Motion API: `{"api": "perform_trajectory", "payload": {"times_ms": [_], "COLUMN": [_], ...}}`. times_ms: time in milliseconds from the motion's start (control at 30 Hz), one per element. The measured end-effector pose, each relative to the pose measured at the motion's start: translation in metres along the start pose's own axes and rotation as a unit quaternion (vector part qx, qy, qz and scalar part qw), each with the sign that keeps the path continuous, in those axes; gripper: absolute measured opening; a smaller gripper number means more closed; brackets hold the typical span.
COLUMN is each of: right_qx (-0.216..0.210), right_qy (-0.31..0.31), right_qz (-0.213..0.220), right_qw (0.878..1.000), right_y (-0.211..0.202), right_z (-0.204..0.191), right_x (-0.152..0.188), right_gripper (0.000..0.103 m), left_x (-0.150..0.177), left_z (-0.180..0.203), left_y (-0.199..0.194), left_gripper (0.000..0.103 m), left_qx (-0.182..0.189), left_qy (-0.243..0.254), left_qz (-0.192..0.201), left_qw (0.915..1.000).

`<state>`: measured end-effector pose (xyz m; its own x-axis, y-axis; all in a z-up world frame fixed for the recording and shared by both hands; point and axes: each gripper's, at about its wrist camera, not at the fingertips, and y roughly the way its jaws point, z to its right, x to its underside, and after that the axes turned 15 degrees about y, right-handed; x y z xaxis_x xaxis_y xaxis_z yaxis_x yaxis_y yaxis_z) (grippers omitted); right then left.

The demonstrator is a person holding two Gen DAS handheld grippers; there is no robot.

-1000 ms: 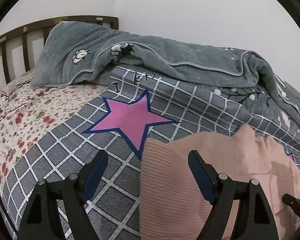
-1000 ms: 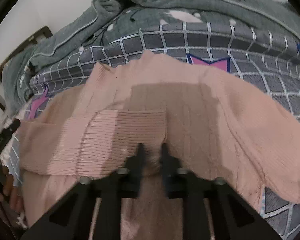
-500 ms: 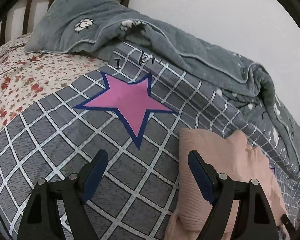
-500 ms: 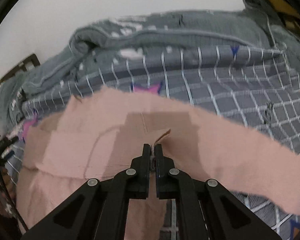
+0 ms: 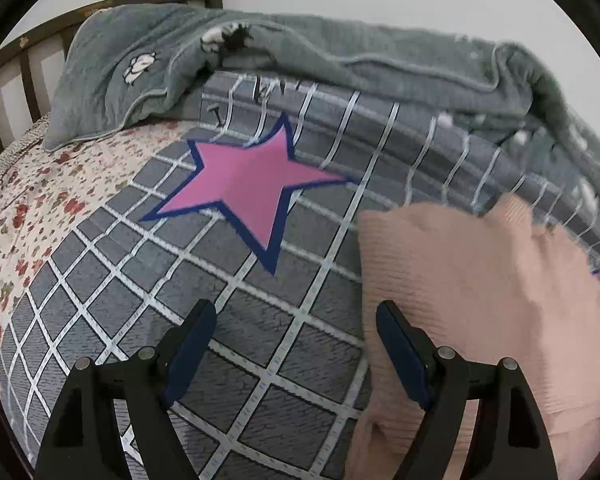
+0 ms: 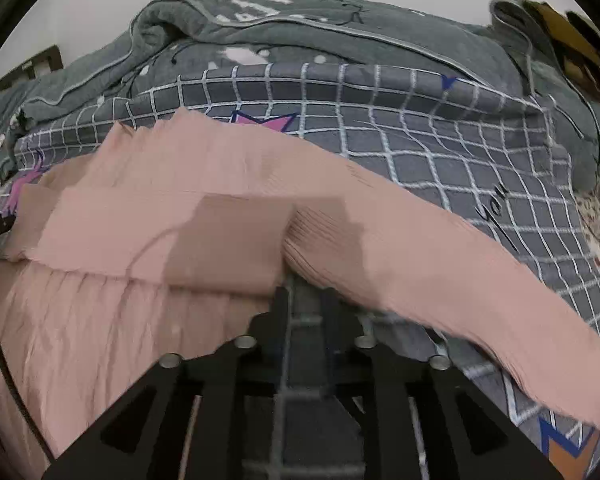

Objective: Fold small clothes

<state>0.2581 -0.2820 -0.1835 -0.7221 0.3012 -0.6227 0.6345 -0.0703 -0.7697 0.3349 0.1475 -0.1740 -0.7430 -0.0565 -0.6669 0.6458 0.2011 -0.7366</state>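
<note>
A pink ribbed garment (image 6: 204,236) lies on the grey checked bedspread (image 6: 440,168). One sleeve (image 6: 460,280) stretches out to the right; the other side is folded over the body. My right gripper (image 6: 306,300) sits at the garment's near edge with its jaws slightly apart and nothing between them; bedspread shows through the gap. In the left wrist view the garment (image 5: 472,292) lies at the right. My left gripper (image 5: 296,344) is wide open above the bedspread (image 5: 236,320), its right finger (image 5: 400,348) over the garment's left edge.
A rumpled grey-green blanket (image 5: 340,64) is piled along the back of the bed, also in the right wrist view (image 6: 300,36). A pink star (image 5: 248,180) marks the bedspread. A floral sheet (image 5: 28,208) and wooden headboard (image 5: 28,52) are at the left.
My right gripper was shut on a pinch of the pink garment; its jaws have parted and the cloth has dropped free. The left gripper stayed open and swung its view slightly.
</note>
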Motion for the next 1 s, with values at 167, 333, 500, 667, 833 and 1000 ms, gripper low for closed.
{"api": "perform_trajectory", "payload": {"times_ms": [167,333,500,667,833,1000], "right_qx": [-0.008,-0.028,0.005,0.036,0.043,0.009], "right_qy": [0.016,0.014,0.032,0.104,0.192,0.262], "right_qz": [0.020,0.027,0.041,0.061,0.047,0.065], "right_qw": [1.000,0.999,0.999,0.992,0.979,0.963], "right_y": [-0.028,-0.058,-0.087,-0.116,-0.125,-0.131], "right_z": [0.020,0.021,0.051,0.120,0.189,0.231], "right_x": [0.008,0.019,0.034,0.048,0.073,0.090], "right_gripper": [0.039,0.047,0.047,0.047,0.047,0.047], "left_x": [-0.003,0.002,0.012,0.021,0.025,0.021], "left_z": [0.002,0.006,0.005,0.019,0.032,0.037], "left_y": [-0.013,-0.021,-0.034,-0.047,-0.048,-0.041], "left_gripper": [0.081,0.081,0.081,0.081,0.081,0.081], "left_qx": [0.036,0.043,0.061,0.060,0.050,0.042], "left_qy": [-0.005,0.006,0.001,0.024,0.040,0.023], "left_qz": [0.033,0.044,0.059,0.065,0.062,0.055], "left_qw": [0.9988,0.9981,0.9964,0.9958,0.9960,0.9973]}}
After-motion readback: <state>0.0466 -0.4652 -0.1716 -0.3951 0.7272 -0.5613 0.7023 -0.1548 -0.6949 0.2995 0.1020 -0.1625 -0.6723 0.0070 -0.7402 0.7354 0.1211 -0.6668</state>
